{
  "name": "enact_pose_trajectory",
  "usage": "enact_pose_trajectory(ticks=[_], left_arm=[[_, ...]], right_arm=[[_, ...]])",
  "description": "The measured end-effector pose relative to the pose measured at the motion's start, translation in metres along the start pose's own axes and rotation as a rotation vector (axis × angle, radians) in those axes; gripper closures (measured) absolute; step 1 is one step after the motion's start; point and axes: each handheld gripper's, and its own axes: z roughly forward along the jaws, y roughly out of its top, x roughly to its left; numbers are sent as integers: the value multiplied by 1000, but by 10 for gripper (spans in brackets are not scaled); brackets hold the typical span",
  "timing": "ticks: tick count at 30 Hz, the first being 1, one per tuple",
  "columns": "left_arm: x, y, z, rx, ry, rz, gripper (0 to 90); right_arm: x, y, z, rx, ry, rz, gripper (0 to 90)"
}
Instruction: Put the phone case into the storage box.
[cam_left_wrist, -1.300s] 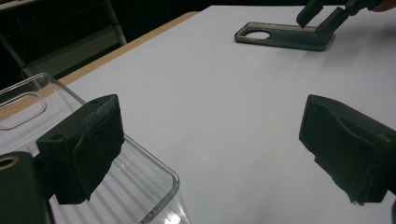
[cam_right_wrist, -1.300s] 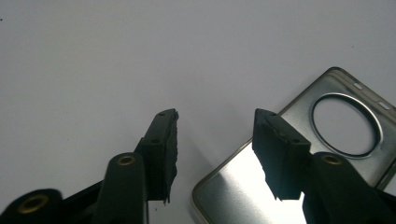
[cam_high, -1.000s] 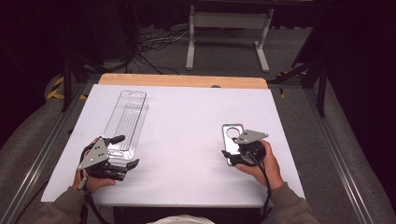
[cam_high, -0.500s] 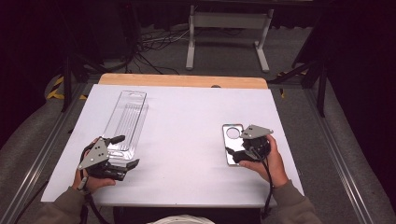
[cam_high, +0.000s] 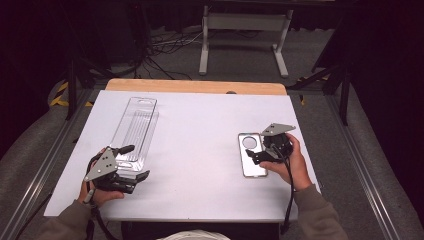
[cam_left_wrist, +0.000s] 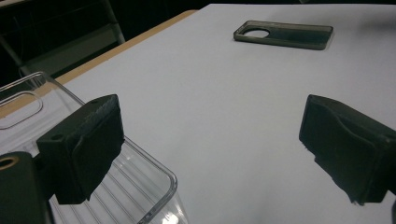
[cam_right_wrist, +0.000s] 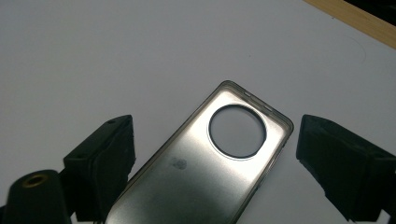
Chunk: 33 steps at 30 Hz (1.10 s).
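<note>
My right gripper (cam_high: 257, 150) hangs over the smoky translucent phone case with a round camera cut-out (cam_high: 251, 154), which lies flat on the white table surface (cam_high: 200, 135) at about four o'clock from the table's centre. In the right gripper view its jaws stand wide apart, one on either side of the case (cam_right_wrist: 205, 163), neither touching it.

My left gripper (cam_high: 131, 162) sits at about eight o'clock, at the near end of the long clear plastic tray (cam_high: 134, 130). Its jaws are likewise spread; in the left gripper view one jaw is over the tray's rounded corner (cam_left_wrist: 159, 186), the other over bare table. The case (cam_left_wrist: 284, 34) lies well apart, toward one o'clock.
</note>
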Motion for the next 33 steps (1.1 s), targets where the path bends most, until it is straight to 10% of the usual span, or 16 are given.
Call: enact_pose_trajectory(ticks=[16,33], left_arm=[[0,0,1,6,-10,0,72],[0,-1,2,22,-23,-3,77]], right_arm=[[-34,24,27,110,-33,51,305],[-60,38,71,380,-25,85,567]])
